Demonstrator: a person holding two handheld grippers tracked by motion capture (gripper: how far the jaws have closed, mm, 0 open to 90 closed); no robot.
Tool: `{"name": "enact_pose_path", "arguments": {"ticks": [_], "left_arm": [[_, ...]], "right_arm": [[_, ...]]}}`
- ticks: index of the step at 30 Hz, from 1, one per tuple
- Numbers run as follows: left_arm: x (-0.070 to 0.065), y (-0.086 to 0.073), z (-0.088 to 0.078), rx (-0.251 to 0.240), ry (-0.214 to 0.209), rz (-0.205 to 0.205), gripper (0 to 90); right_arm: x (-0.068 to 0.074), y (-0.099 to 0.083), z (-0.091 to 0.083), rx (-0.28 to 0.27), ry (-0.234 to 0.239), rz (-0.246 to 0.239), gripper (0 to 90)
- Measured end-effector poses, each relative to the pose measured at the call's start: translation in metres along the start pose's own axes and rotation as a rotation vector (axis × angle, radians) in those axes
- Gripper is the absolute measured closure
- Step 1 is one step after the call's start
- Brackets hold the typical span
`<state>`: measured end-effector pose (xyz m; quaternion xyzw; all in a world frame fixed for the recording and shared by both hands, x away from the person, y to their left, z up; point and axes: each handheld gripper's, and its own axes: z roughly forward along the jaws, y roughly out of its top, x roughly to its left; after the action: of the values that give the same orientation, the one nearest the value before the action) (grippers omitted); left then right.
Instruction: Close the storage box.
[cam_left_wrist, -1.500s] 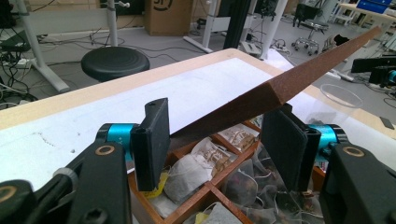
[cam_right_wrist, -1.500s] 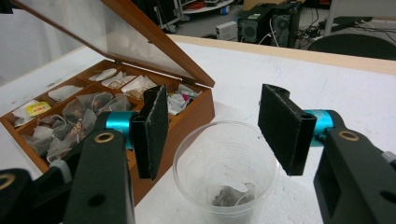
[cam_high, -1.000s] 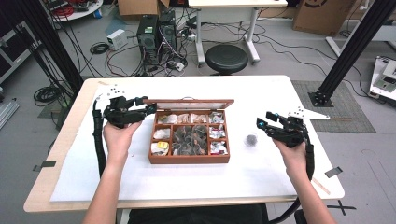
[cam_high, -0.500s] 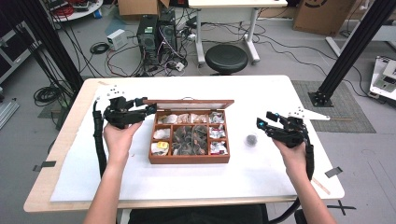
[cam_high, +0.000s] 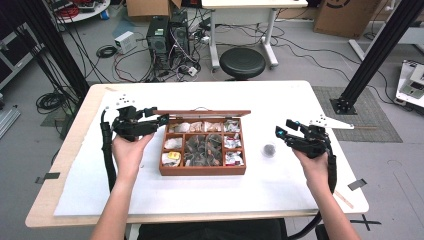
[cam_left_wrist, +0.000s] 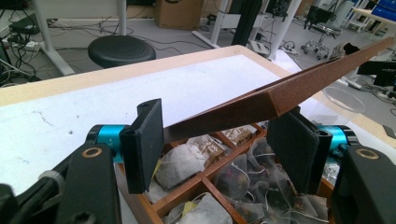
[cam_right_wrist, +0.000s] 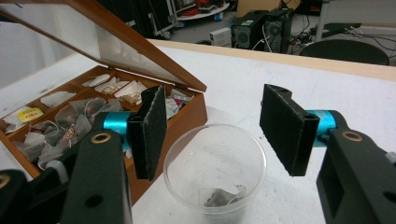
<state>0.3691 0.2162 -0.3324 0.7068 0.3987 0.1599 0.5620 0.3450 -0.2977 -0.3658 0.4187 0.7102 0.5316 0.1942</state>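
At table centre sits the tea box (cam_high: 202, 168), lid (cam_left_wrist: 280, 95) raised between my open left claw (cam_left_wrist: 224, 140); at three o'clock, my open right claw (cam_right_wrist: 212, 126) flanks a cup (cam_right_wrist: 215, 172).

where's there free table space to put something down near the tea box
Bare white table lies in front of the tea box, and behind its raised lid. Tighter to the right, where the plastic cup stands by the right gripper.

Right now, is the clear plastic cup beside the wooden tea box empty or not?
Not empty. The clear plastic cup stands upright with one tea bag lying at its bottom, between the right gripper's open jaws.
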Motion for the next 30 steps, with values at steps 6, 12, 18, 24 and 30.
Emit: {"name": "enact_pose_path", "arguments": {"ticks": [6, 12, 18, 24, 30], "left_arm": [[-0.003, -0.005, -0.003, 0.003, 0.002, -0.028, 34.7], [-0.002, -0.012, -0.003, -0.013, -0.015, -0.073, 33.5], [-0.004, -0.014, -0.006, 0.005, -0.010, -0.077, 33.5], [-0.006, -0.020, -0.007, 0.025, -0.027, -0.111, 34.1], [-0.009, -0.024, -0.010, 0.024, -0.031, -0.097, 34.7]], "right_arm": [[0.001, 0.000, 0.001, 0.002, 0.002, -0.004, 42.4], [0.002, 0.000, 0.001, 0.001, 0.002, -0.007, 42.4], [0.002, 0.000, 0.000, -0.001, 0.000, -0.004, 42.4], [0.002, -0.001, 0.001, 0.000, -0.002, -0.002, 42.4], [0.003, -0.001, 0.002, -0.002, -0.003, -0.006, 42.4]]}}
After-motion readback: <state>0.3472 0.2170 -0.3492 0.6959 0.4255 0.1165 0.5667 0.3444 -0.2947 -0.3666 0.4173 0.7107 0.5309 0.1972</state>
